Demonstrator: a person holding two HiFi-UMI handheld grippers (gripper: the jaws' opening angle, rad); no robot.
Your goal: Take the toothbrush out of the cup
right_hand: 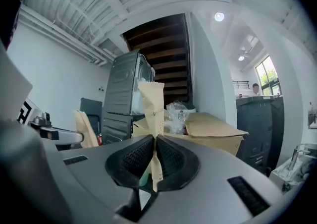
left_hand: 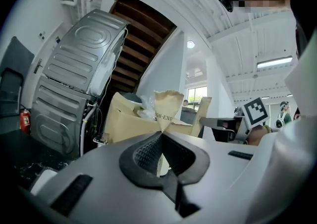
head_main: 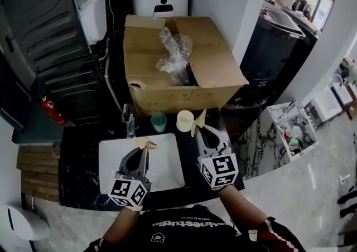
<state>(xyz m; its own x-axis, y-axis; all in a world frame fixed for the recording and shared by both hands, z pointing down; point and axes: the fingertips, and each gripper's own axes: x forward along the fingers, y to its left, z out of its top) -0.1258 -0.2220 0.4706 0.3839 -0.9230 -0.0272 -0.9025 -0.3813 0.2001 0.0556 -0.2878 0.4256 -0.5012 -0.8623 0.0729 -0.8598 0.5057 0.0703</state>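
**Evidently past the lift: both grippers pinch paper above the sink**

Low in the head view, the left gripper [head_main: 143, 149] and the right gripper [head_main: 202, 130] are held side by side over the white sink [head_main: 167, 175], pointing towards the cardboard box [head_main: 215, 64] in the upper middle.

The right gripper's jaws are pressed together on a long tan paper packet [right_hand: 152, 100] that stands upright out of them and also hangs a little below the pads. The left gripper's jaws are clamped tight on a shorter, fan-shaped paper scrap [left_hand: 167, 108] with printed lettering.

No bare toothbrush shows in any view. The packet in the right gripper is probably its wrapper, with the brush inside, but the pictures do not settle that.

Two cups stand on the dark counter just above the sink in the frame, a green cup [head_main: 159, 122] and a cream cup [head_main: 184, 120]. The packet sits just beside the cream cup and apart from it, and neither cup shows anything sticking out.

The removal step looks all but done. The next move calls for carrying the packet away from the cups without brushing them. It then needs a free spot on the counter before the right jaws let go. Thin paper can slip or fold in the pinch.
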